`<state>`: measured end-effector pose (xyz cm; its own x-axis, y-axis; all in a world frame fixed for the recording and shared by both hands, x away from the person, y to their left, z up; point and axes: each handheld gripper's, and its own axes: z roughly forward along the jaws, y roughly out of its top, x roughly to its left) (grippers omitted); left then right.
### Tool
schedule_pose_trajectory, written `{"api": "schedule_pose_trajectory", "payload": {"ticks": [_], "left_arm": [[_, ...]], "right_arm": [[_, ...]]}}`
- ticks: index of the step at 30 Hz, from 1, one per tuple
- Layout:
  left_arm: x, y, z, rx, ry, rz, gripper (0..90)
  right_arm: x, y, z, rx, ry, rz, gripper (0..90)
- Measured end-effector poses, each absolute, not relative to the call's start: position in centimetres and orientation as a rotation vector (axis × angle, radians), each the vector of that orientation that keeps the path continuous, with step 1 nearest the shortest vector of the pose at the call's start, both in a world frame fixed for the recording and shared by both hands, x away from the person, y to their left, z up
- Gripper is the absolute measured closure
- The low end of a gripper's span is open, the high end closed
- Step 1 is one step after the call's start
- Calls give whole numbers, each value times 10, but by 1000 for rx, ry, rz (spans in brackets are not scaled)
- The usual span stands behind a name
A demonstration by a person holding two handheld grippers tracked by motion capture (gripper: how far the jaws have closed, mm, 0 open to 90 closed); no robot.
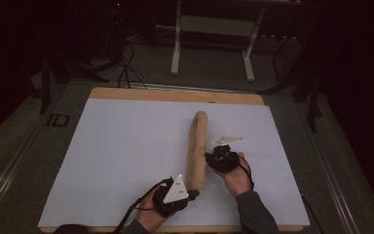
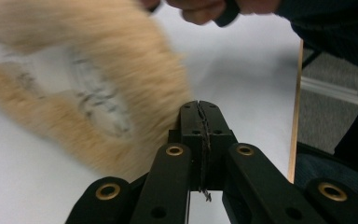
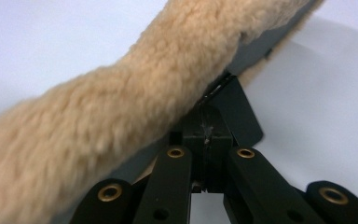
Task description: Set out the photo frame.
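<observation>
White sheet covers one desk [image 1: 126,146]. One tan fleece roll [image 1: 197,148] lies right of centre, running from mid-desk toward the near edge. Two claws: left claw [image 1: 191,194] pinches its near end, right claw [image 1: 208,156] grips its side.

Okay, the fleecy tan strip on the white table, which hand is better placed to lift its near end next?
Probably the left: the left gripper, jaws shut, sits at the fleecy strip's near end, while the right gripper is at mid-length.
</observation>
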<state>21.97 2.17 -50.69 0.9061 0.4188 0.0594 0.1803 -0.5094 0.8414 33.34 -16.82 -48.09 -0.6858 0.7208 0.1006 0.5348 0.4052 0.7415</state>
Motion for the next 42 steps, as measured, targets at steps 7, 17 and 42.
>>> {"api": "schedule_pose_trajectory", "payload": {"ticks": [7,17,42], "left_arm": [[216,31,-505,2109,422,322,900],[225,74,-491,2047,517,377,900],[239,42,-504,2108,498,321,900]], "right_arm": [[332,-167,-481,1114,2430,1122,896],[333,-170,-484,1129,2426,1121,896],[334,-183,-461,1237,2327,1148,795]]}}
